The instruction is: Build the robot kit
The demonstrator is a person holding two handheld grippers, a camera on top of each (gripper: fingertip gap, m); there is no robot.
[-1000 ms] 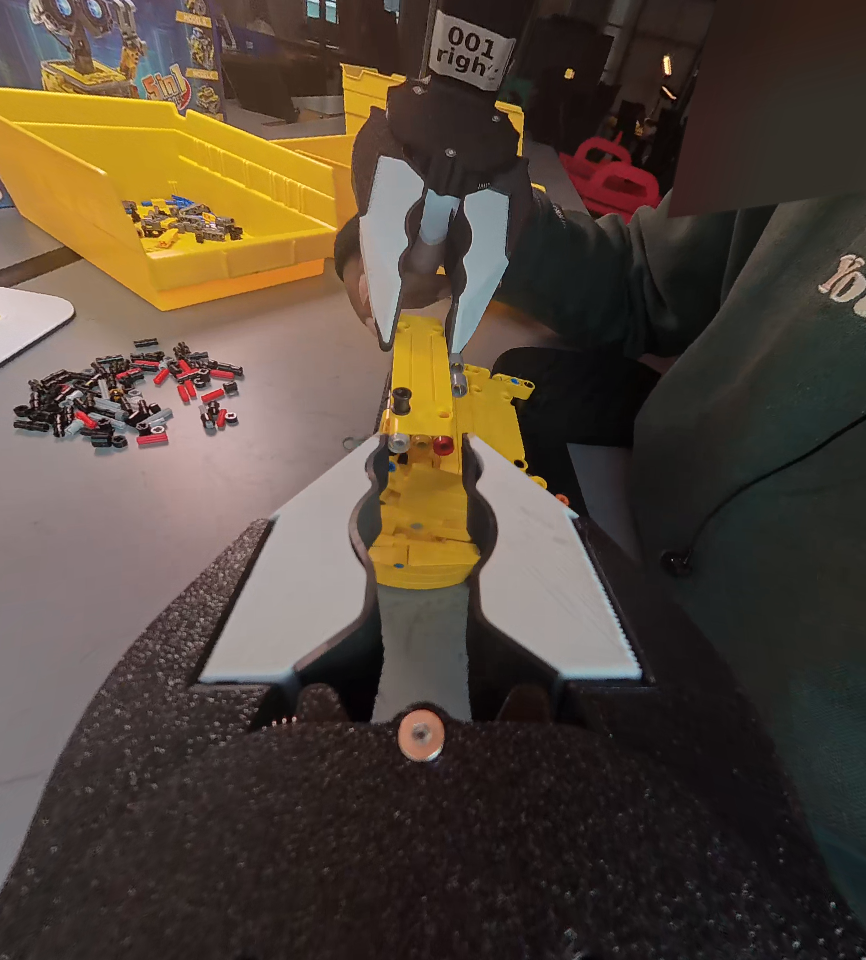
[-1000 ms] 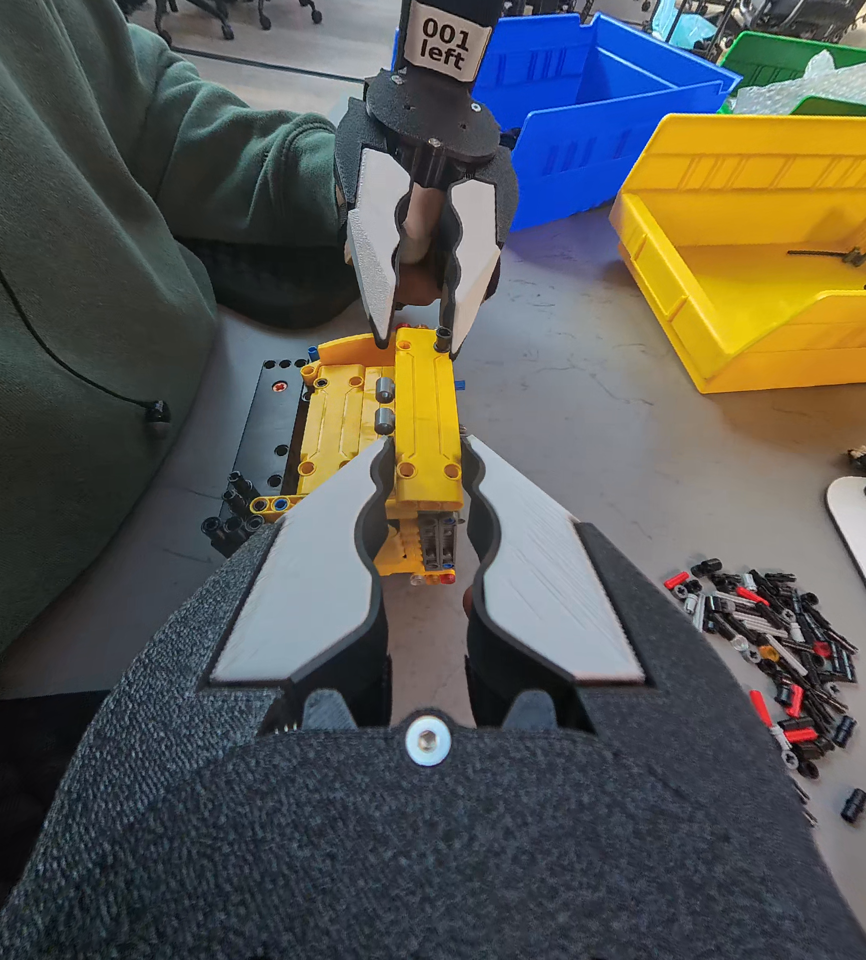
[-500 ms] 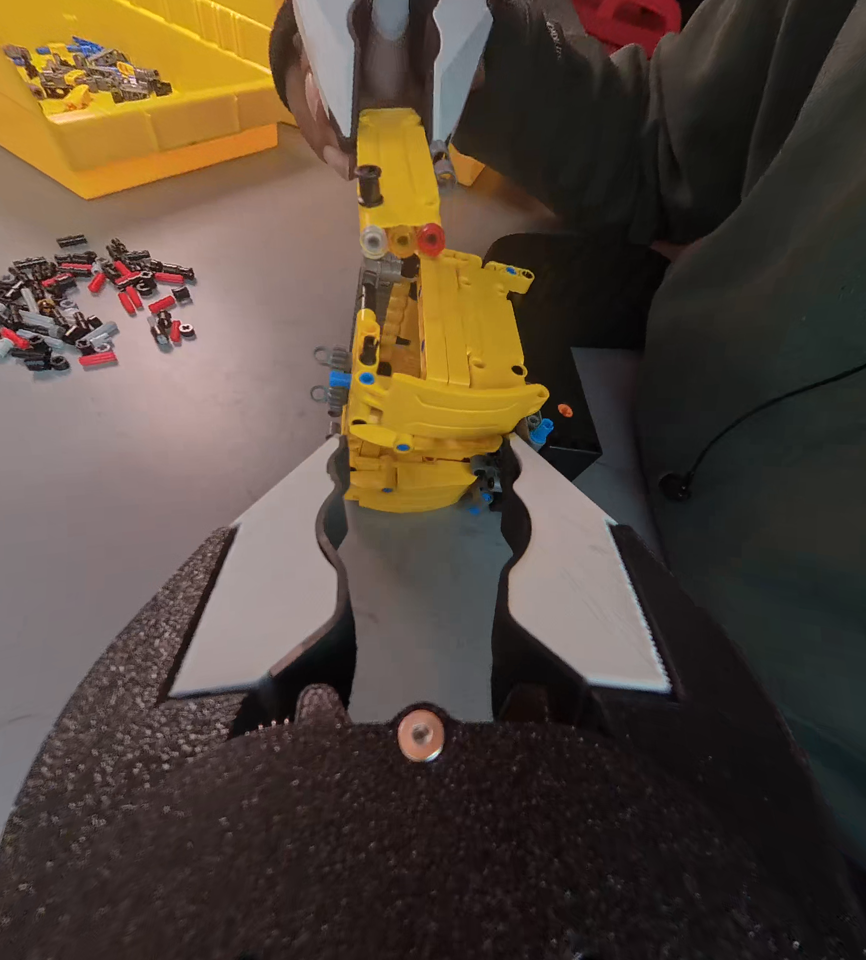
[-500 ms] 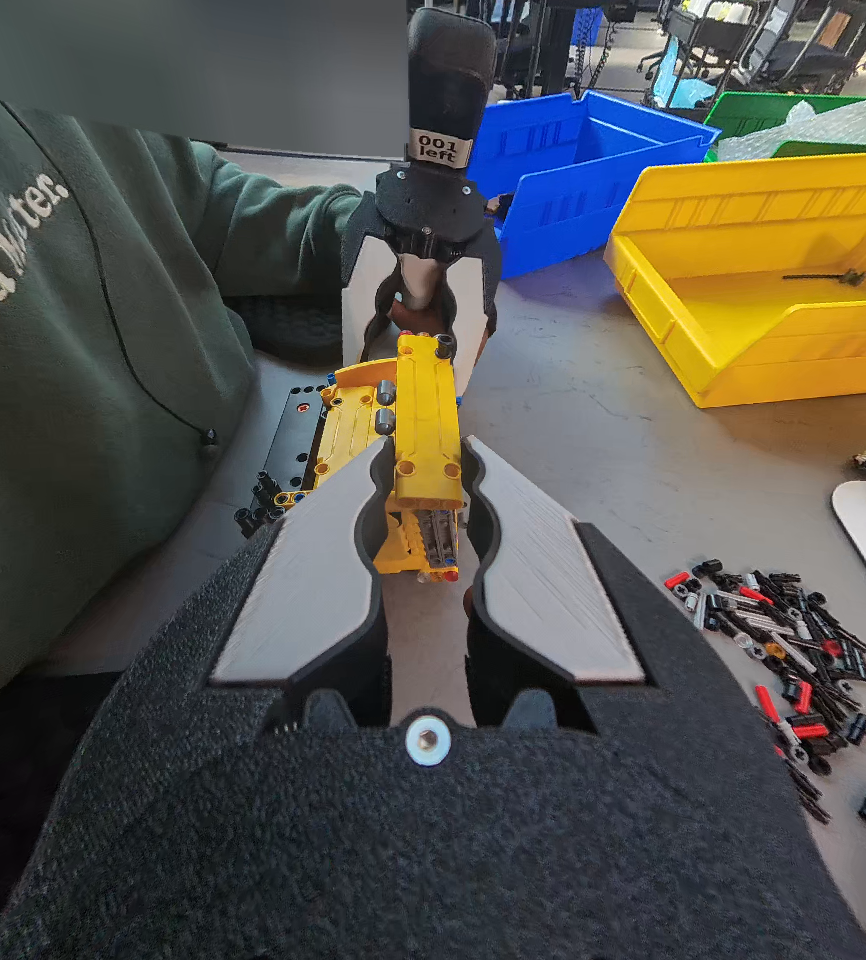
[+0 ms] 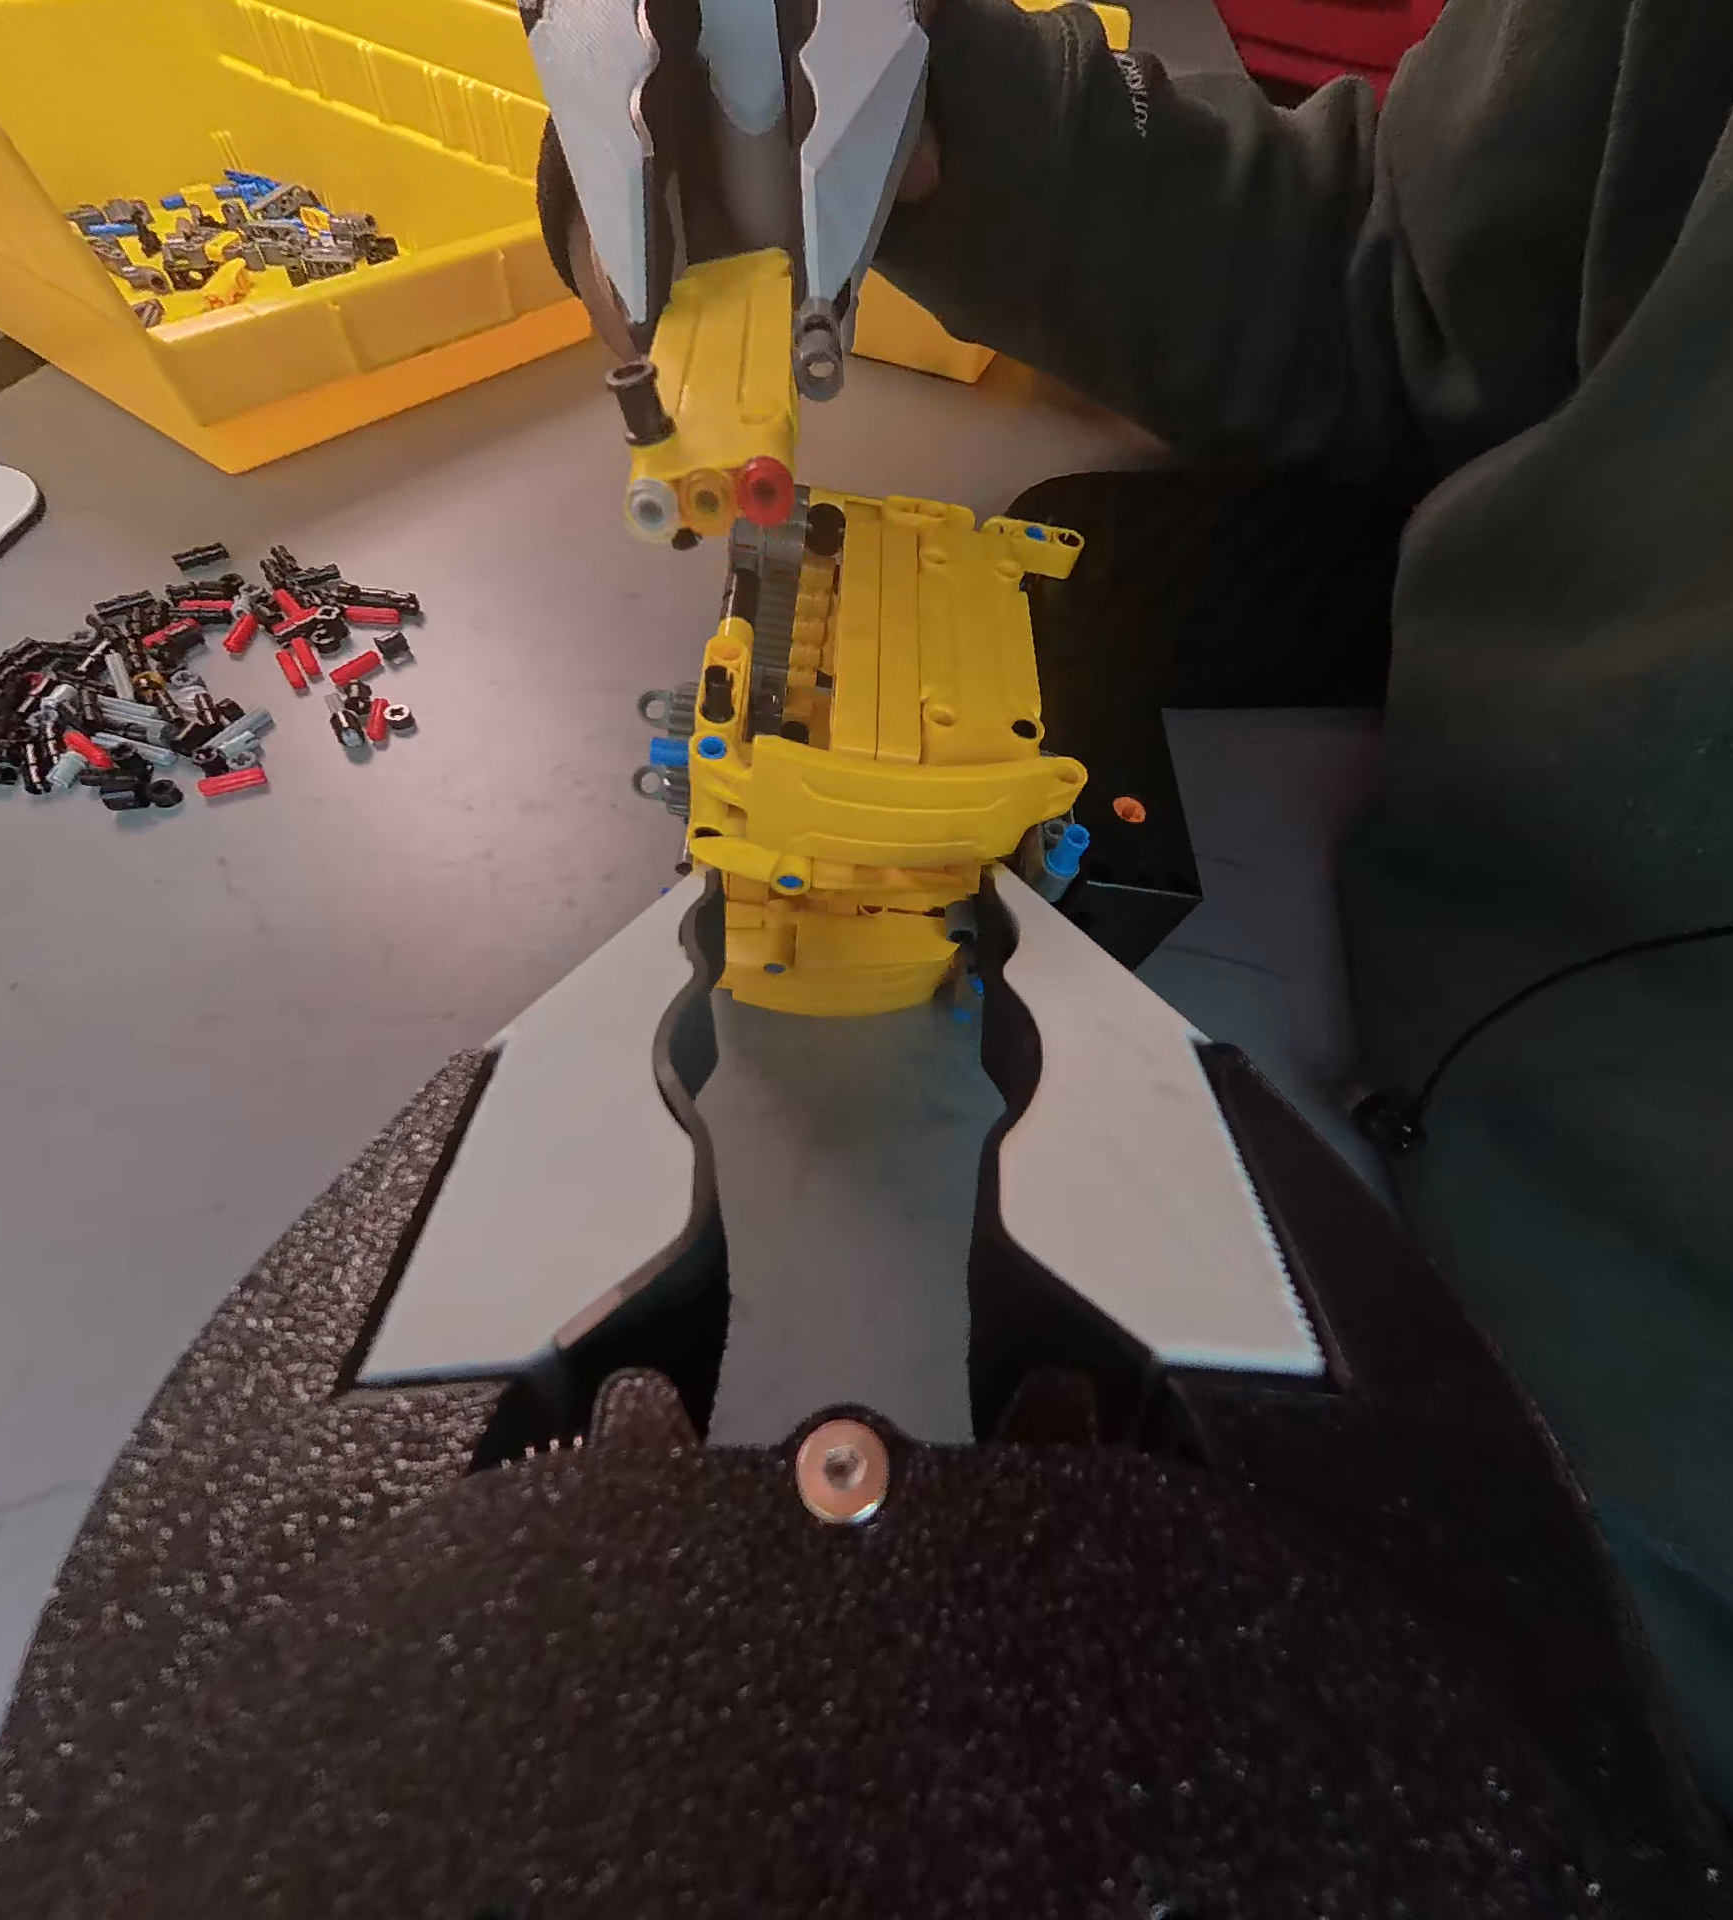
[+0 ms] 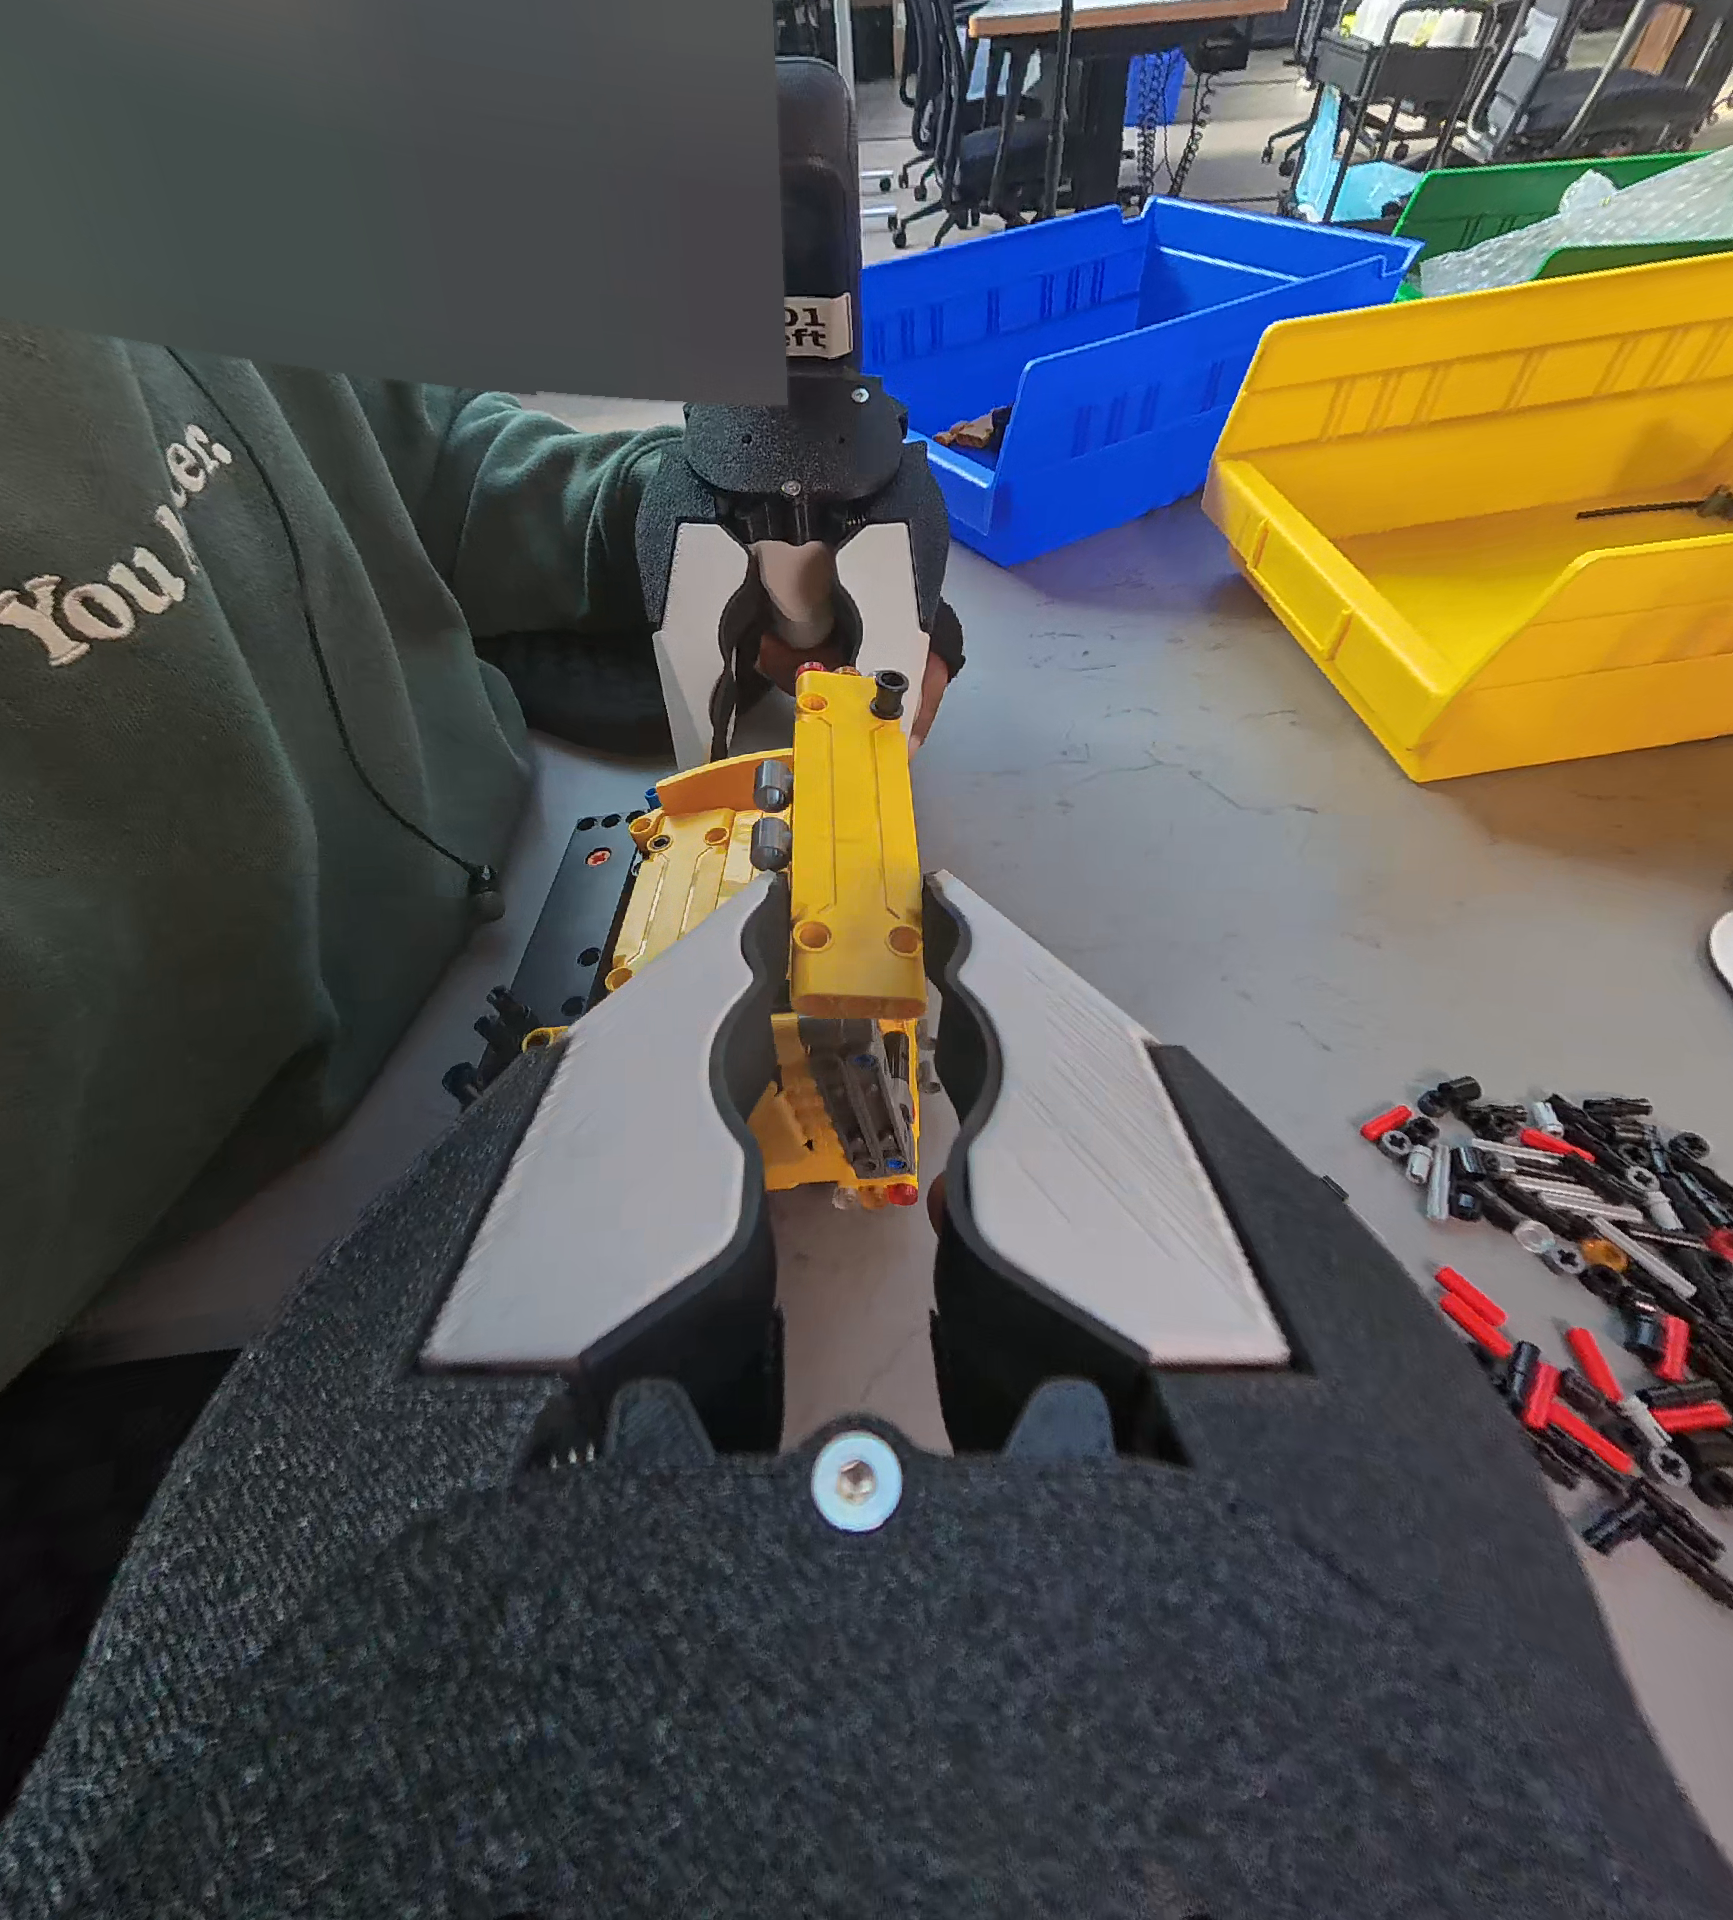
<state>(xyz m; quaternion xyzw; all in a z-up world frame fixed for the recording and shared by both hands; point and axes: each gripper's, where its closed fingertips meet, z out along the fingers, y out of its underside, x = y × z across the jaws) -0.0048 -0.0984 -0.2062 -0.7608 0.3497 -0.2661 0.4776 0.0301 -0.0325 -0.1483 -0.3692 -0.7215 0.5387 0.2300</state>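
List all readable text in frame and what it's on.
White label on the black handle: printed characters, not transcribed.
Green sweatshirt chest: pale lettering, not transcribed.
Sleeve cuff: tiny print, too blurred to read.

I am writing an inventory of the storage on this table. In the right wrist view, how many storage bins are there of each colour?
Blue bin: 1
Yellow bin: 1
Green bin: 1
Total: 3
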